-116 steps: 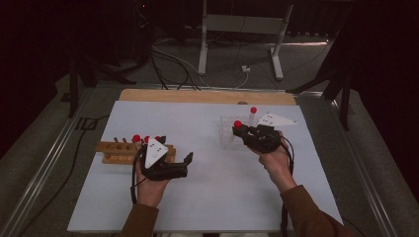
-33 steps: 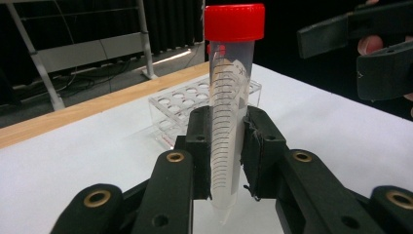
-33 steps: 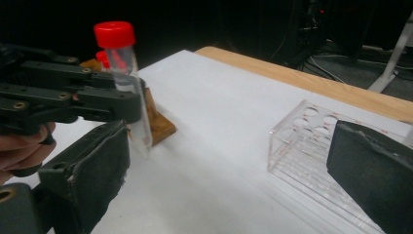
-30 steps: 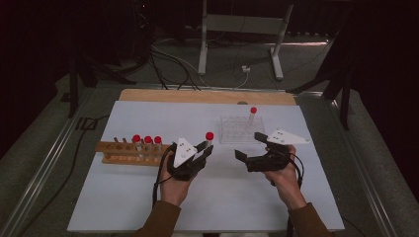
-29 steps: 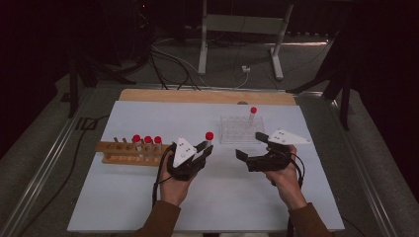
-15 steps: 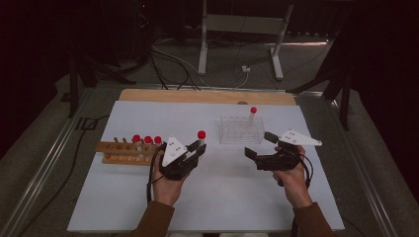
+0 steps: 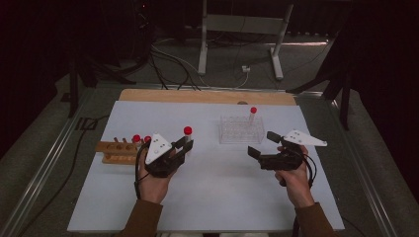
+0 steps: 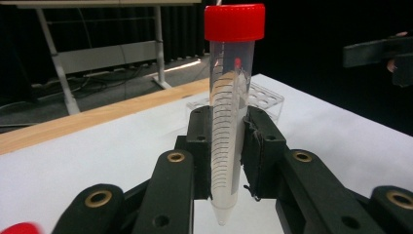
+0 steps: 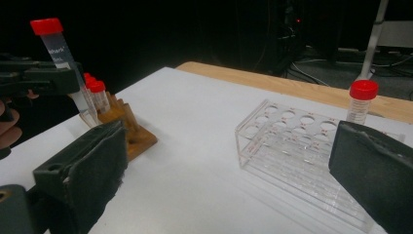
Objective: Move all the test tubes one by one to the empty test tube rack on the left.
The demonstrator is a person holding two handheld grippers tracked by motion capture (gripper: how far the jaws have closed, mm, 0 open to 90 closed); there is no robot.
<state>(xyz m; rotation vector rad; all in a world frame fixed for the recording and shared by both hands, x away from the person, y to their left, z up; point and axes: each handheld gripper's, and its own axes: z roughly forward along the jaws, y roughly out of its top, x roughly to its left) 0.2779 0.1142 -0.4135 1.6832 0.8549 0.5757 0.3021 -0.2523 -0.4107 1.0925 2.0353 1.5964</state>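
Note:
My left gripper point(image 7: 184, 146) is shut on a clear graduated tube with a red cap point(image 7: 188, 133), held upright above the white table just right of the wooden rack point(image 7: 117, 152). In the left gripper view the pads point(image 8: 255, 146) press the tube point(image 8: 231, 97) on both sides. The wooden rack holds red-capped tubes point(image 7: 137, 139). My right gripper point(image 7: 262, 144) stands open with nothing between its jaws, just in front of the clear plastic rack point(image 7: 240, 131), which carries one red-capped tube point(image 7: 252, 114). The right gripper view shows that rack point(image 9: 292, 146), its tube point(image 9: 361, 100) and the left gripper point(image 9: 48, 80) farther off.
The white table top point(image 7: 222, 197) has a wooden strip point(image 7: 207, 96) along its far edge. Beyond it on the floor are a metal stand point(image 7: 242, 29) and cables point(image 7: 173, 59). Metal rails run along both sides of the table.
My left gripper has carried the red-capped tube leftward from mid-table toward the wooden rack. The right gripper has drifted slightly to the right, still open.

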